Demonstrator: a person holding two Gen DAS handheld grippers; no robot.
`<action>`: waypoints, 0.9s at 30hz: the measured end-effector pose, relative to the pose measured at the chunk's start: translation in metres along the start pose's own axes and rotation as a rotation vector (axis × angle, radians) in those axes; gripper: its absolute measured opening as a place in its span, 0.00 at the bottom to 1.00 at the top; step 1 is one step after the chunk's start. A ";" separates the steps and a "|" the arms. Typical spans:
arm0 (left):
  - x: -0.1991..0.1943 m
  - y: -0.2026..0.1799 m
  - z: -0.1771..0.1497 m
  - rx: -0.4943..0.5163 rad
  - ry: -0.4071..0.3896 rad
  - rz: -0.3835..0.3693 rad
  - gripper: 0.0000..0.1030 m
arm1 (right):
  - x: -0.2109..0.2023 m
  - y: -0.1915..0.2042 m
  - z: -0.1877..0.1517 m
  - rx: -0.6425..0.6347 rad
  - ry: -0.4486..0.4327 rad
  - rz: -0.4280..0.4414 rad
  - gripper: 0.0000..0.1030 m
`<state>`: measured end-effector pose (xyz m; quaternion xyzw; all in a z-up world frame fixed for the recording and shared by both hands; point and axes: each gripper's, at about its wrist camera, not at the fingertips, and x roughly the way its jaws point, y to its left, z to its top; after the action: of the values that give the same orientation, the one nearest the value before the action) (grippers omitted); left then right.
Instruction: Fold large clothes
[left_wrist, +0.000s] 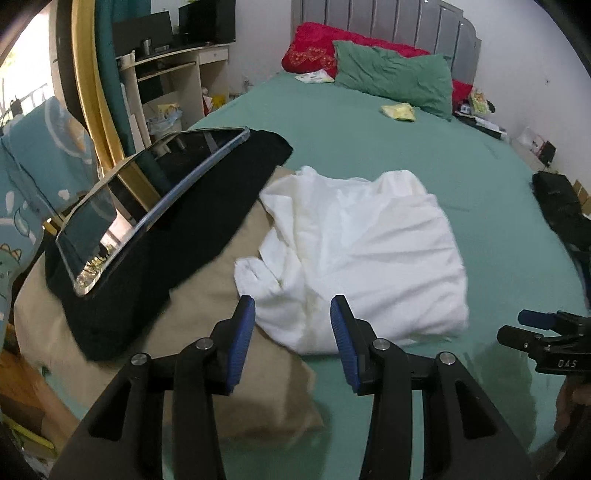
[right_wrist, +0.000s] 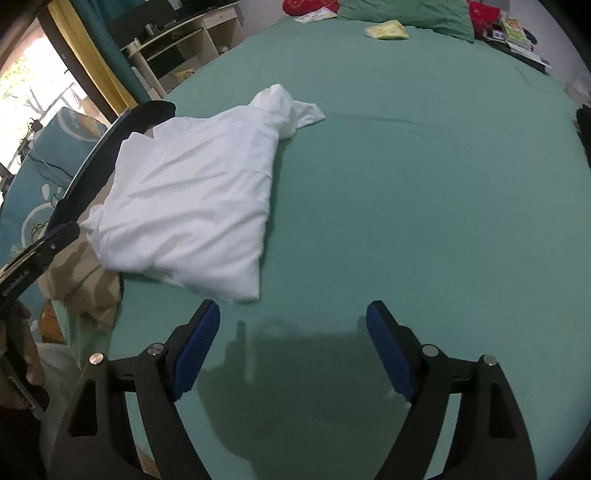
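We are hovering both hand-held grippers, the left (left_wrist: 292, 314) and right (right_wrist: 293, 319), jaws wide, empty, over the rumpled white cotton garment (left_wrist: 364, 254); we are aiming to pinch its near corners squarely.

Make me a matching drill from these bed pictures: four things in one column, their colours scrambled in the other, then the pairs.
Things:
1. Folded garment nearest the left claw
2. Garment under the phone
3. Bed sheet
4. Pillow against the headboard, behind the green pillow

Colours:
A. Red
B. Green
C. White
D. Black

Pairs: 1-C, 2-D, 3-B, 4-A. The black garment lies on a tan cloth; the red pillow has a pattern.
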<state>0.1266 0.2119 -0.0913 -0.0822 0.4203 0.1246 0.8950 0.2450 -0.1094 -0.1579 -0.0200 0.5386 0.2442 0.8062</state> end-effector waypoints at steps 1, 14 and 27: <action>-0.004 -0.004 -0.005 0.001 0.006 -0.007 0.44 | -0.005 -0.002 -0.005 0.006 -0.001 0.000 0.79; -0.040 -0.051 -0.053 0.045 0.073 -0.111 0.44 | -0.062 -0.026 -0.064 0.050 -0.015 -0.020 0.79; -0.074 -0.099 -0.080 0.065 0.105 -0.157 0.44 | -0.111 -0.057 -0.104 0.101 -0.056 -0.050 0.79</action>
<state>0.0514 0.0860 -0.0804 -0.0920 0.4628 0.0357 0.8810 0.1463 -0.2309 -0.1172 0.0141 0.5266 0.1967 0.8269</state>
